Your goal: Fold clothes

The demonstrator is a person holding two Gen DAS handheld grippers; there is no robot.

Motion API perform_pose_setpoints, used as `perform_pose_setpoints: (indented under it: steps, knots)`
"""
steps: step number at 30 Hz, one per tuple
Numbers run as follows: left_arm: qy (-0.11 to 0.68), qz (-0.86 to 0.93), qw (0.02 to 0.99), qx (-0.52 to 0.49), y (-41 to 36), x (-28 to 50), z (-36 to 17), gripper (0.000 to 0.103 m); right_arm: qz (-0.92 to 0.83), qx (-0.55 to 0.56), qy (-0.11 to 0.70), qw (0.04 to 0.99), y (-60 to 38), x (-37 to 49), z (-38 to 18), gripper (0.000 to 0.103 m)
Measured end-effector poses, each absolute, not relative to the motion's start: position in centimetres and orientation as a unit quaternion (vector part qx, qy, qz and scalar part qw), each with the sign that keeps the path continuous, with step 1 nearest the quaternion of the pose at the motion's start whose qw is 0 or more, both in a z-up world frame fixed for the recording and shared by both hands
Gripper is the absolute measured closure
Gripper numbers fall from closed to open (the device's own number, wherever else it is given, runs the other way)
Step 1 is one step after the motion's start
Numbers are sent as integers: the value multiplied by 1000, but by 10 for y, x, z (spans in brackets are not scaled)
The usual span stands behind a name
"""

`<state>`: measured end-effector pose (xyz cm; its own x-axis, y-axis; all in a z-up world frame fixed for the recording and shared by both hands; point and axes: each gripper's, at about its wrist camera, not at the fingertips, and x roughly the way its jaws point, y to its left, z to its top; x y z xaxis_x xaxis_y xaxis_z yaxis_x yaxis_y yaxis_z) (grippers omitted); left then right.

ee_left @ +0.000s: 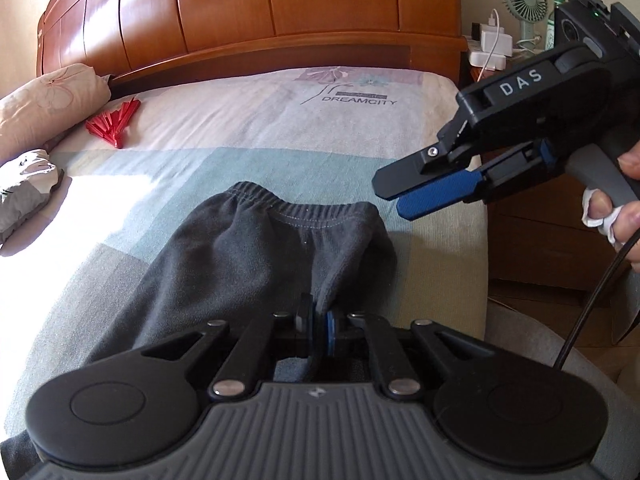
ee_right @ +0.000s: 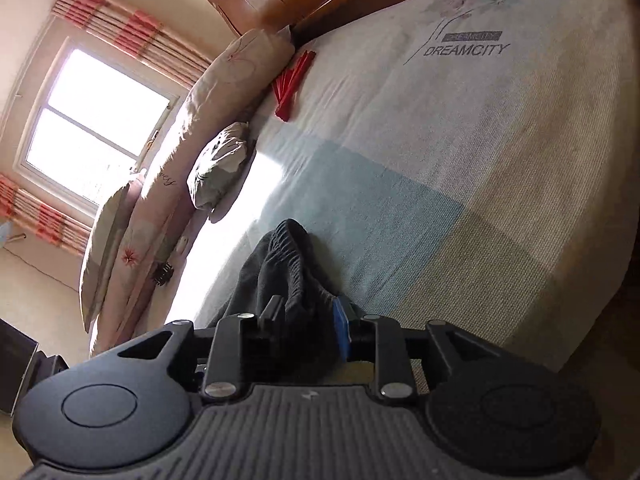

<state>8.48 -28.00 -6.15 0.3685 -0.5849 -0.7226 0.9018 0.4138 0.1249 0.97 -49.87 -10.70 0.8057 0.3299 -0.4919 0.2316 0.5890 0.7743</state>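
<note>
Two grippers: left gripper (ee_left: 318,318) pinches dark sweatpants (ee_left: 256,256), waistband far; right gripper (ee_left: 394,200) hovers part-open, empty, nearer waistband.

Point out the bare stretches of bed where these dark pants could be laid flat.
Bare: the broad stretch between the pants' waistband and the DREAMCITY print, and the sheet toward the bed's right edge. Crowded: the left side, with pillow, red fan and bundled cloth.

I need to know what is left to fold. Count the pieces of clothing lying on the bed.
1. A pair of dark grey trousers lies on the near part of the bed, its waistband toward the headboard. The bundles along the far side look like bedding, though clothes could be hidden there.
</note>
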Motion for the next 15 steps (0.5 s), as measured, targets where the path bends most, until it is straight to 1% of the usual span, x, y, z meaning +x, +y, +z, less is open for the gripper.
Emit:
perform_pose_setpoints:
  steps: [1,3,5,6,8,11,12,13,15]
  knots:
    - [302,-475,785,260,-280,85,-61,96,39,461,316,829,-497,14,-108,57]
    - [302,-477,783,261,-280,83,-61,96,41,460,325,825,-491,24,-112,57]
    - [303,-480,781,260,-280,81,-60,95,33,447,331,831,-485,34,-116,64]
    - [303,-482,780,259,-280,80,-60,95,32,435,323,840,-484,36,-113,82]
    - [303,-489,776,258,-282,78,-59,95,31,402,313,860,-482,40,-105,82]
    - [319,-499,764,257,-283,77,-59,94,20,356,333,873,-478,41,-105,82]
    - [326,-503,759,255,-283,77,-59,87,17,342,341,876,-477,40,-106,82]
    - [330,-505,757,252,-280,78,-57,76,18,330,342,880,-475,38,-106,83]
    - [329,-500,765,239,-265,80,-45,68,10,304,346,887,-473,32,-102,80]
